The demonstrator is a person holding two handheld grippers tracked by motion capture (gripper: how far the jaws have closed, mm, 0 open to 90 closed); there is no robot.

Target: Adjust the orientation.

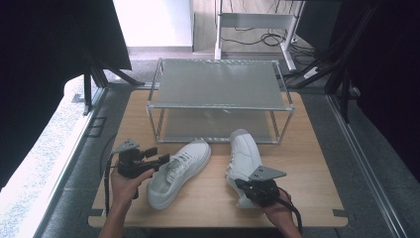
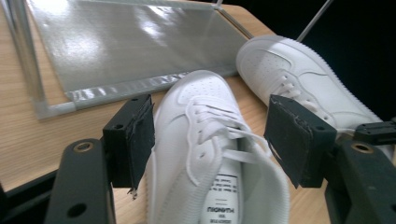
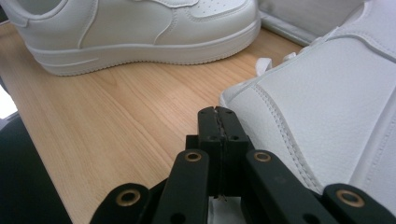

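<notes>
Two shoes lie mid-worktop [image 1: 307,163], rack [image 1: 218,84] at 12 o'clock. Your left gripper [image 2: 210,140] gapes around the left shoe [image 2: 205,154]; your right gripper [image 3: 218,122], pressed together, sits beside the right shoe [image 3: 327,102].

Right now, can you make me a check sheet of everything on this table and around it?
Surface: wooden table, bare wood around the shoes.
Job's things: left shoe lying at a slant, toe toward the rack; right shoe beside it, toe also toward the rack.
Rack: two-shelf metal rack at the back of the table, both shelves bare.
Clutter: nothing seen.
Grippers: left gripper open, its fingers on either side of the left shoe's opening; right gripper shut, next to the right shoe's heel.
Cables: a black cable trails from the left gripper; more cables lie on the floor behind.
Surroundings: dark curtains on both sides.
</notes>
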